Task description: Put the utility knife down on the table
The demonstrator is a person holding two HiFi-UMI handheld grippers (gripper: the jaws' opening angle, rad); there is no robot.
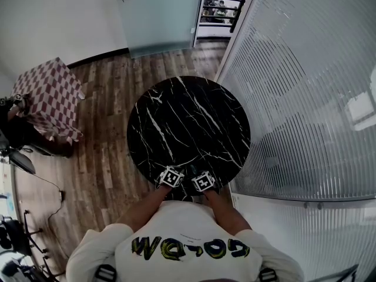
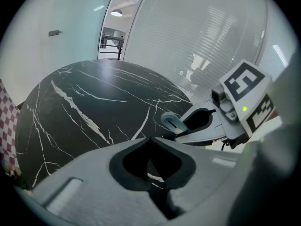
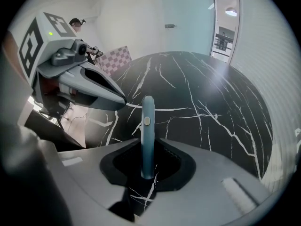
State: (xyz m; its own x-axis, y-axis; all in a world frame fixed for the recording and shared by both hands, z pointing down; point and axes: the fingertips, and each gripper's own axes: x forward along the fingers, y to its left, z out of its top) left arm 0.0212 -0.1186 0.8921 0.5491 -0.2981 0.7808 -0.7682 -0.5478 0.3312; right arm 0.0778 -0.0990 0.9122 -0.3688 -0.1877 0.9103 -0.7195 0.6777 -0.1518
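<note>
Clamping the utility knife (image 3: 148, 121) between its pads, my right claw (image 3: 147, 147) is set narrow around the slim blue-grey handle. The handle stands straight out past the jaw tips with its small pale button facing the camera. The knife is in my grip over the near part of the round black marble table (image 1: 188, 122), not lying flat on it; whether its far end touches the stone I cannot tell. My left claw (image 2: 150, 140) hangs just beside the right one at the table's near edge. Its jaws are brought together at the tips with nothing between them, only white-veined marble showing below. From the left gripper view the knife's rounded end pokes out of the right claw's grey jaws. Both claws tilt steeply down toward the tabletop. Off to the left a red-and-white chequered cloth (image 1: 50, 96) covers something on the wooden floor (image 1: 106, 157).
</note>
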